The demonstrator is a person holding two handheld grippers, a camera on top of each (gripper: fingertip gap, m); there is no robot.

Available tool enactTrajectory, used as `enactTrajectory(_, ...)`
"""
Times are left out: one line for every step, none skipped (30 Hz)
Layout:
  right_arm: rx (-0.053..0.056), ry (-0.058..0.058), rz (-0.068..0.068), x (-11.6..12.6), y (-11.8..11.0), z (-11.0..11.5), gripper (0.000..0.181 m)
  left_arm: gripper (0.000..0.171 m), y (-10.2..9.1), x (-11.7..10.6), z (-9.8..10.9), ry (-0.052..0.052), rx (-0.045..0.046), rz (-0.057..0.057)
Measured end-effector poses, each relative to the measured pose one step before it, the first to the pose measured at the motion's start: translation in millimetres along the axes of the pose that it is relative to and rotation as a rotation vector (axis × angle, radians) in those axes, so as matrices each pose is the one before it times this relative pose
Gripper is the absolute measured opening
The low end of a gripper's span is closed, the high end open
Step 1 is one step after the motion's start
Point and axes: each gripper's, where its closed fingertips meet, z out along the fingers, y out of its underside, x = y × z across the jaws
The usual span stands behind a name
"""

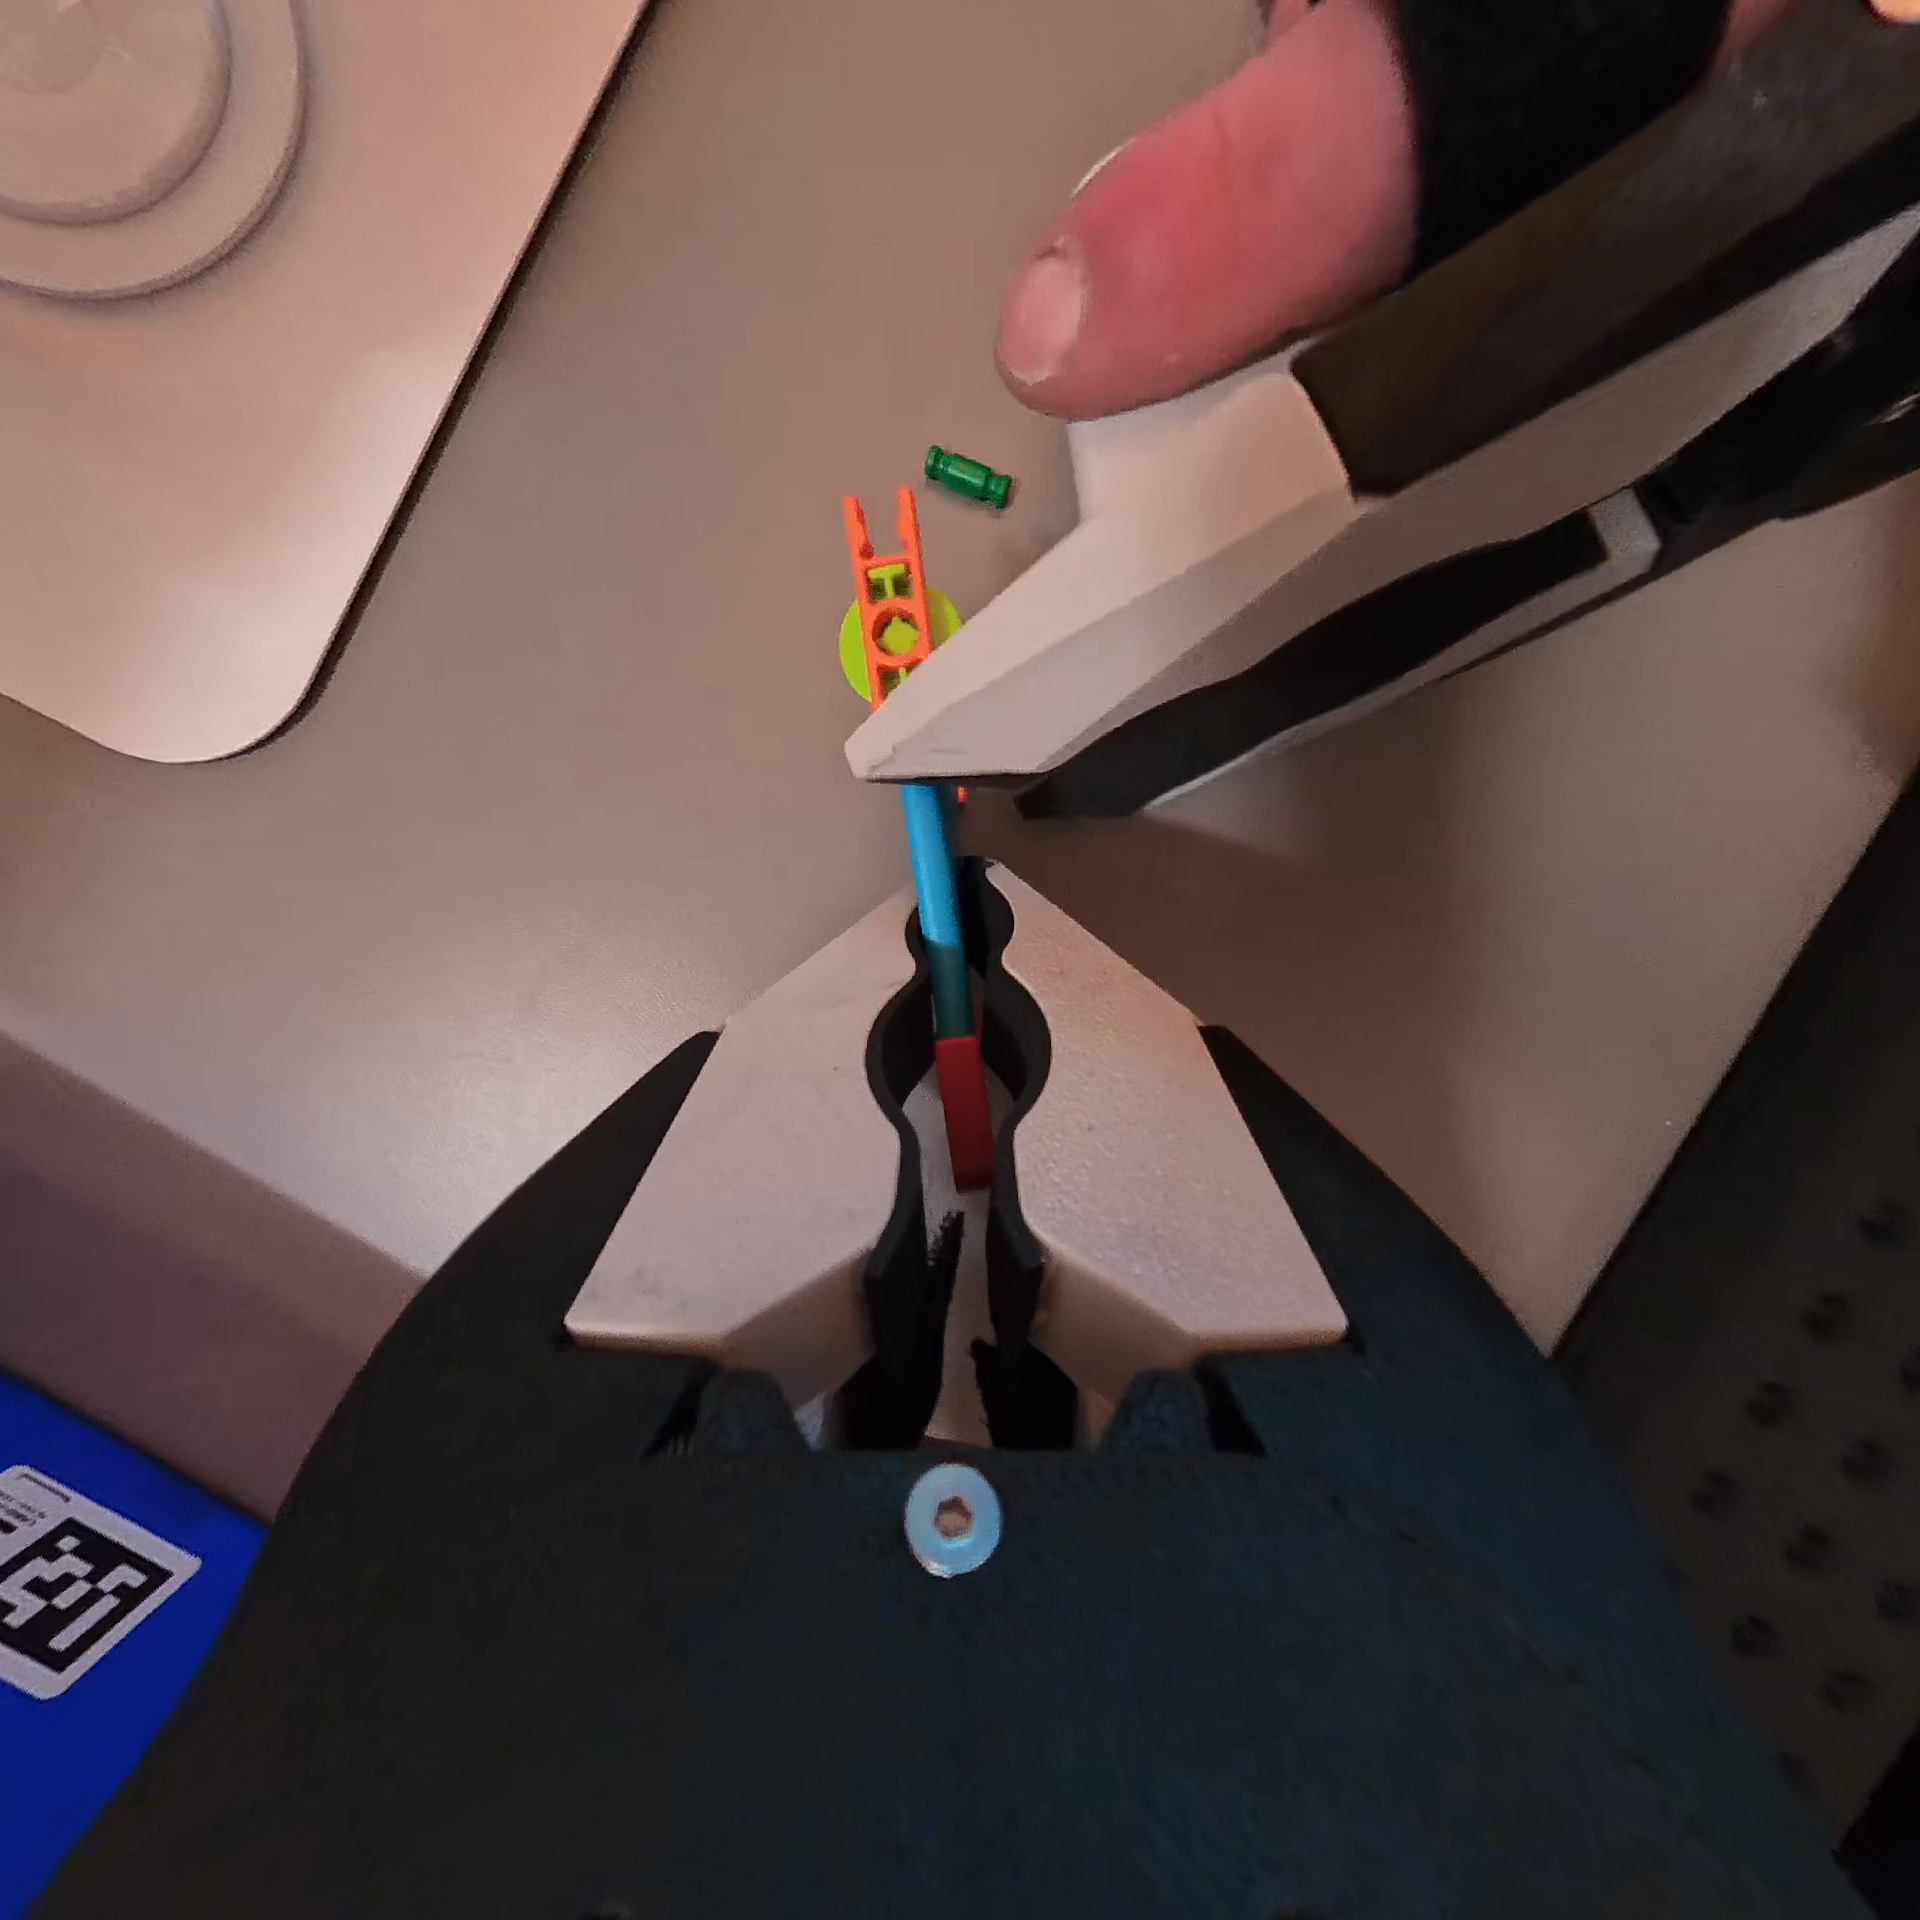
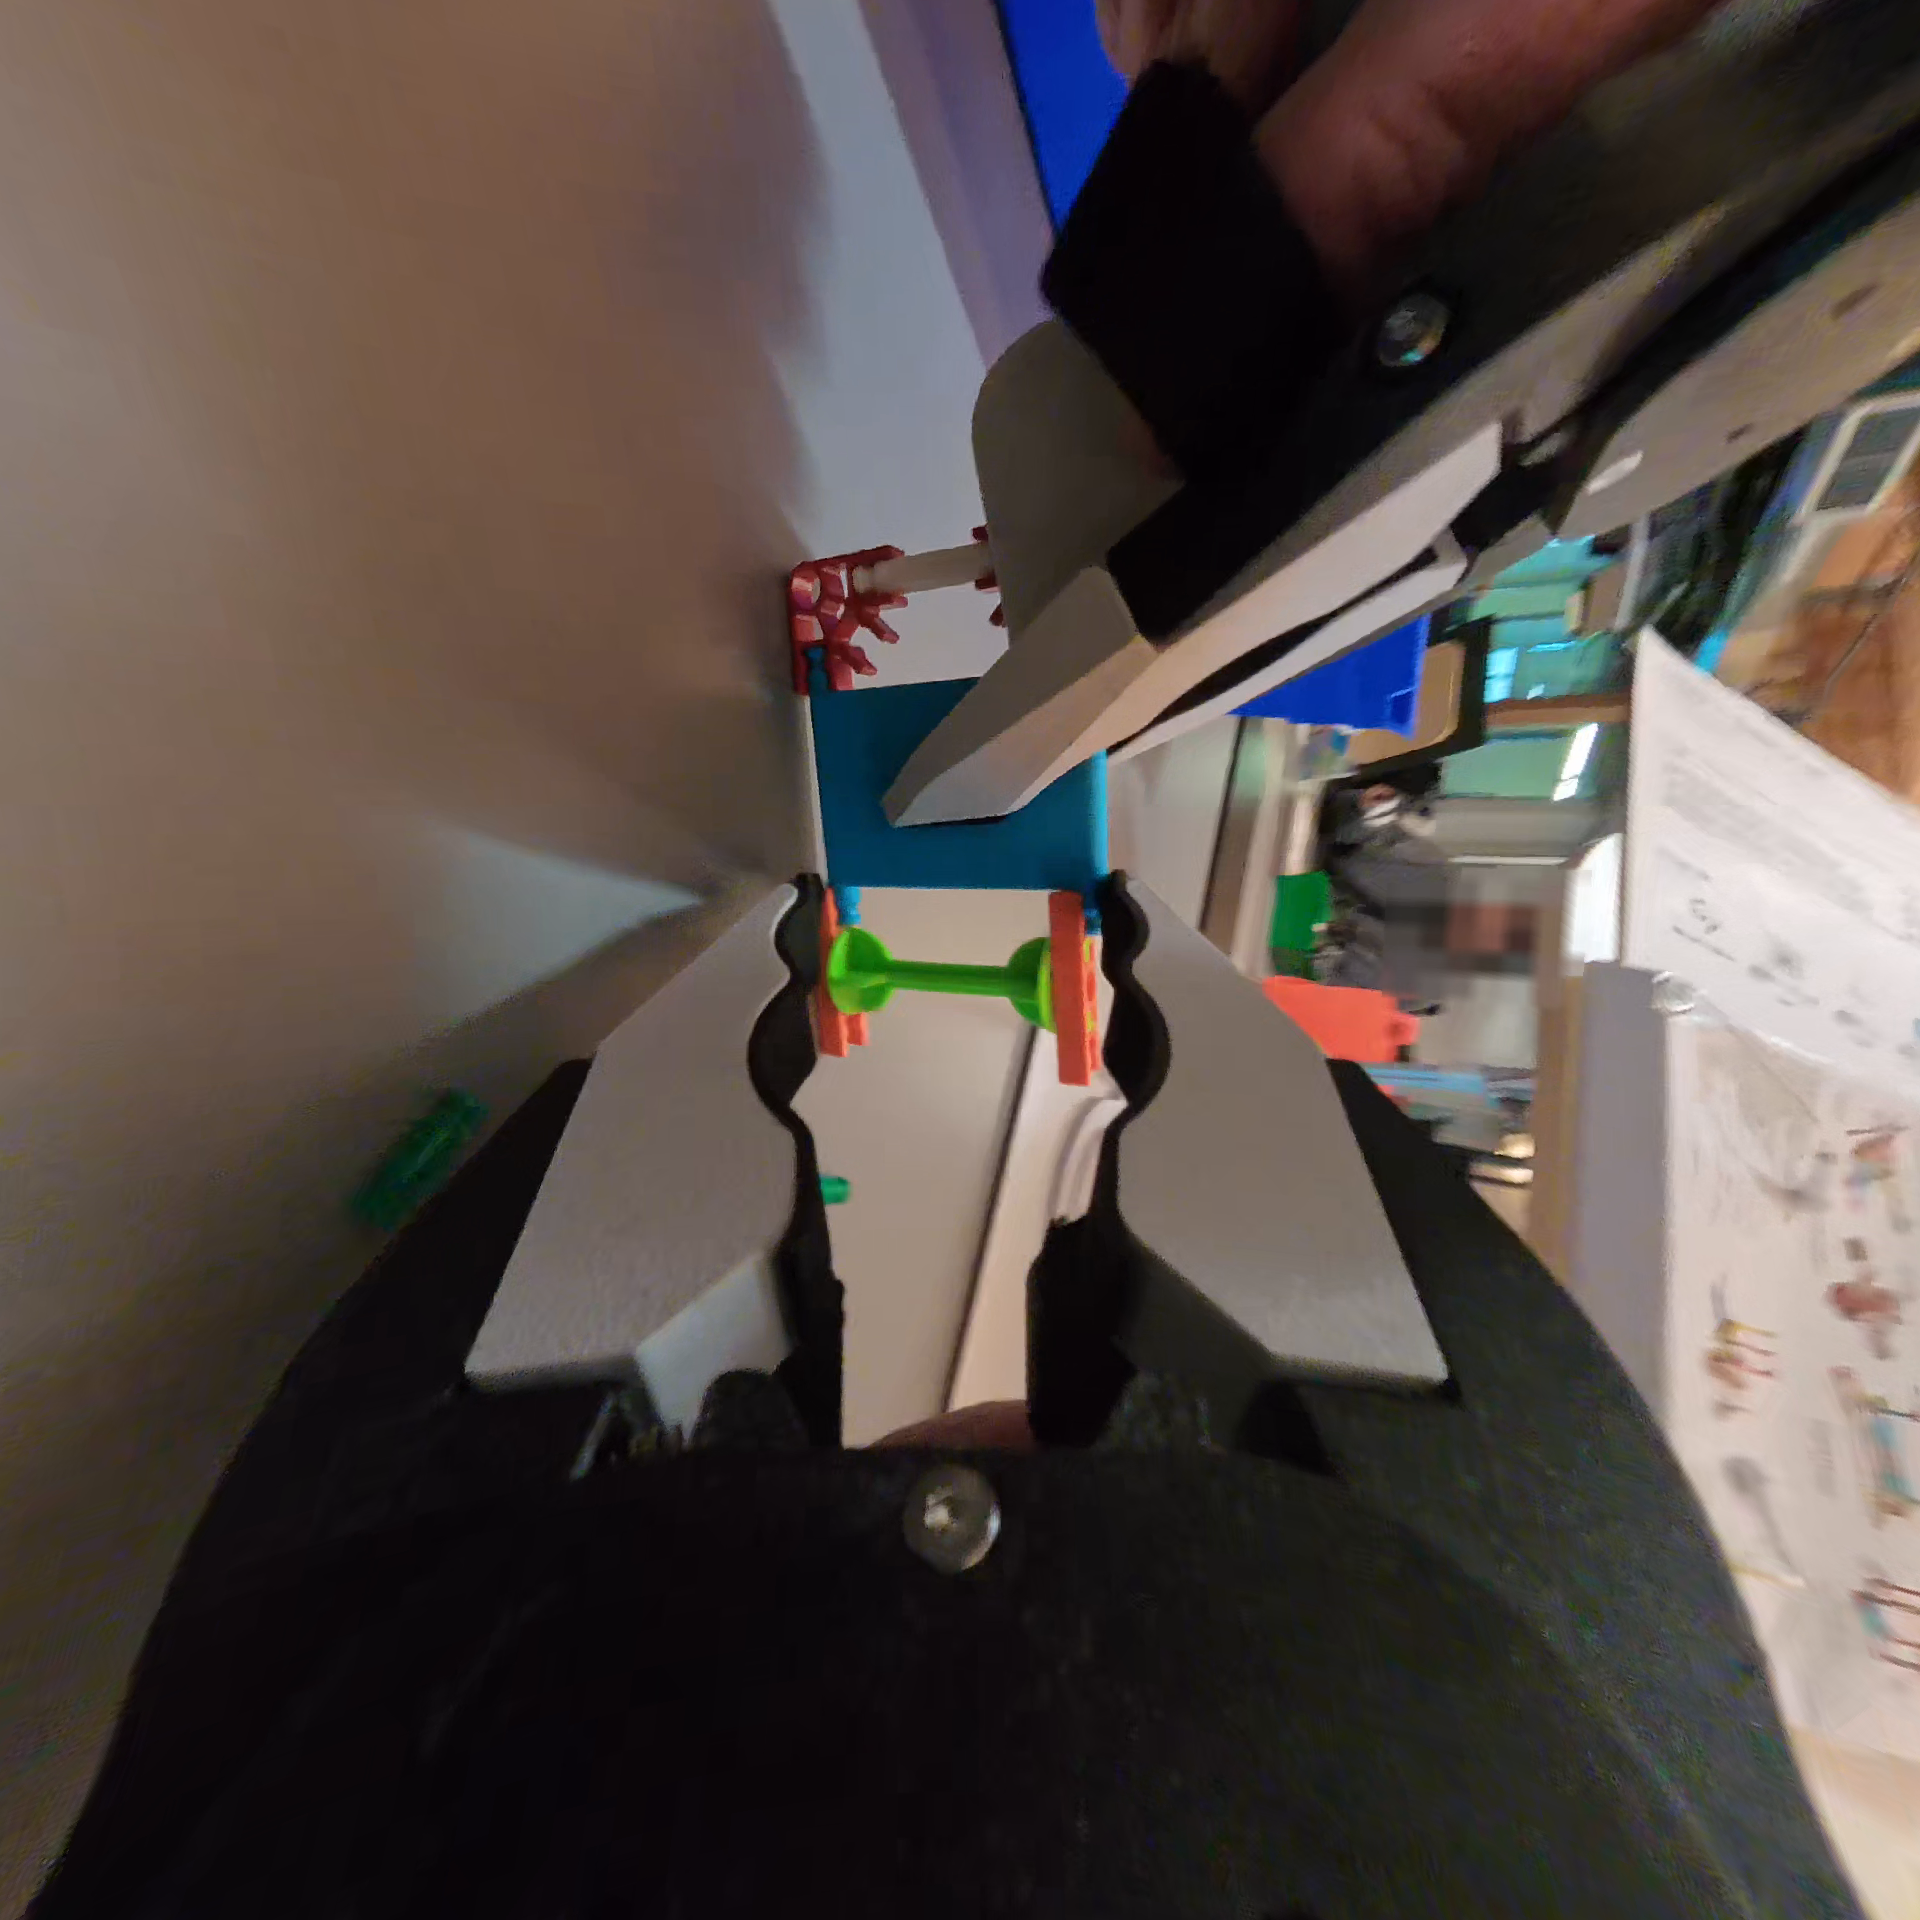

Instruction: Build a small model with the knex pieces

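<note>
Counter (image 1: 623,727) under a small toy held off it. Left gripper (image 1: 951,883) is clamped on the blue panel (image 2: 862,748). Right gripper (image 2: 956,904), narrowed, pinches the two orange connectors (image 2: 1070,997), with the green spool (image 2: 945,982) between them. Green peg (image 1: 968,478) lies loose nearby.

Left side: beige moulded tray (image 1: 156,312) with concentric rings, rounded corner. Blue box (image 1: 104,1475) at near edge, black-and-white marker sticker (image 1: 62,1600) on it. Black perforated board (image 1: 1787,1403) to right. Right side: printed instruction sheets (image 2: 1787,1039), blue bin (image 2: 1340,675), person (image 2: 1392,862) far off.
</note>
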Motion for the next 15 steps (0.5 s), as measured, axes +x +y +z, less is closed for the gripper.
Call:
enactTrajectory(0.0022,-0.0003,0.0147,-0.26,-0.26,0.13,0.056,0.0,0.1,-0.03,-0.01,-0.0024,-0.00341,0.0029)
enactTrajectory(-0.0007,0.0162,-0.0007,2.07,0.48,0.39,0.053,0.0,0.01,-0.01,0.11,0.0012,-0.00021,-0.0002)
enactTrajectory(0.0,0.0066,0.0174,1.91,-0.37,0.22,0.047,0.0,-0.14,0.04,0.17,0.0026,0.0012,0.0001)
enactTrajectory(0.0006,0.0,0.0212,1.09,-0.4,0.72,0.046,0.0,0.15,-0.22,0.01,0.0013,0.0,-0.0012)
enactTrajectory(0.0032,0.0062,0.0128,1.56,0.02,0.79,0.044,0.0,0.11,-0.22,0.05,0.0004,-0.00117,-0.0001)
enactTrajectory(0.0023,0.0078,0.0069,1.04,0.11,0.52,0.041,0.0,0.0,-0.11,0.09,0.0022,0.00003,-0.003)
enactTrajectory(-0.0002,0.009,0.0006,0.44,-0.06,-0.12,0.041,0.0,-0.12,0.02,0.18,0.0006,-0.00118,-0.0047)
enactTrajectory(0.001,0.0124,-0.0021,0.6,-0.29,-0.59,0.038,0.0,0.11,0.42,0.17,-0.0064,-0.00501,0.0104)
enactTrajectory(0.0023,0.0091,0.0046,0.44,0.08,-0.22,0.036,0.0,0.19,0.17,0.12,-0.0105,-0.00841,0.01)
enactTrajectory(-0.0025,0.0019,0.0051,-0.23,1.15,0.23,0.035,0.0,0.03,0.01,0.38,-0.0086,-0.0077,0.0029)
enactTrajectory(-0.0025,0.0041,-0.007,-0.2,1.28,0.66,0.035,0.0,0.02,-0.27,1.27,-0.0059,-0.00802,-0.0003)
enactTrajectory(0.0014,0.0094,-0.0057,0.43,-0.28,0.34,0.034,0.0,0.23,-0.47,-0.1,-0.0008,-0.00692,0.0023)
enactTrajectory(-0.0042,0.0054,-0.0045,0.08,-0.29,0.09,0.033,0.0,0.26,-0.03,-0.01,0.0,-0.00469,0.0019)
enactTrajectory(-0.0059,-0.0007,-0.0031,-0.08,-0.07,-0.29,0.034,0.0,0.0,0.07,0.0,-0.0031,-0.00234,0.0027)
enactTrajectory(-0.0017,0.0024,-0.0042,-0.13,-0.09,-0.35,0.033,0.0,-0.06,0.25,0.12,-0.0078,-0.00208,0.0034)
